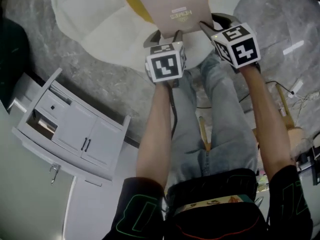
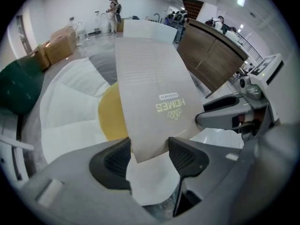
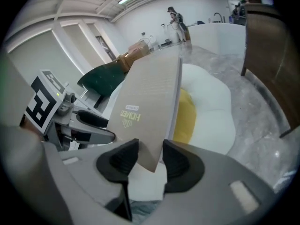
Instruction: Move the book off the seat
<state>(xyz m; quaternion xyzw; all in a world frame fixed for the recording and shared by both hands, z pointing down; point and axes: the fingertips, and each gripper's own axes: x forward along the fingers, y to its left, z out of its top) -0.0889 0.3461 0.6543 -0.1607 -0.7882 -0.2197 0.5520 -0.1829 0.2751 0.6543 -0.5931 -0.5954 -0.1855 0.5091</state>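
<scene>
A beige book (image 1: 175, 4) printed "HOMES" hangs above the white petal-shaped seat (image 1: 100, 24) with its yellow centre (image 1: 135, 1). My left gripper (image 1: 165, 36) has the book's near left corner. In the left gripper view that corner (image 2: 150, 139) sits flat between the two pads, with both edges touching them. My right gripper (image 1: 217, 24) clamps the near right corner. In the right gripper view the book (image 3: 145, 102) stands edge-on, pinched across its thickness by my right gripper (image 3: 150, 161). The book's far end is cut off in the head view.
A grey cabinet (image 1: 75, 129) stands on the marble floor at lower left. A wooden stool and cables (image 1: 290, 119) lie to the right. A dark green chair (image 2: 18, 88), cardboard boxes (image 2: 56, 43) and a wooden counter (image 2: 211, 60) ring the seat. A person (image 2: 114, 13) stands far off.
</scene>
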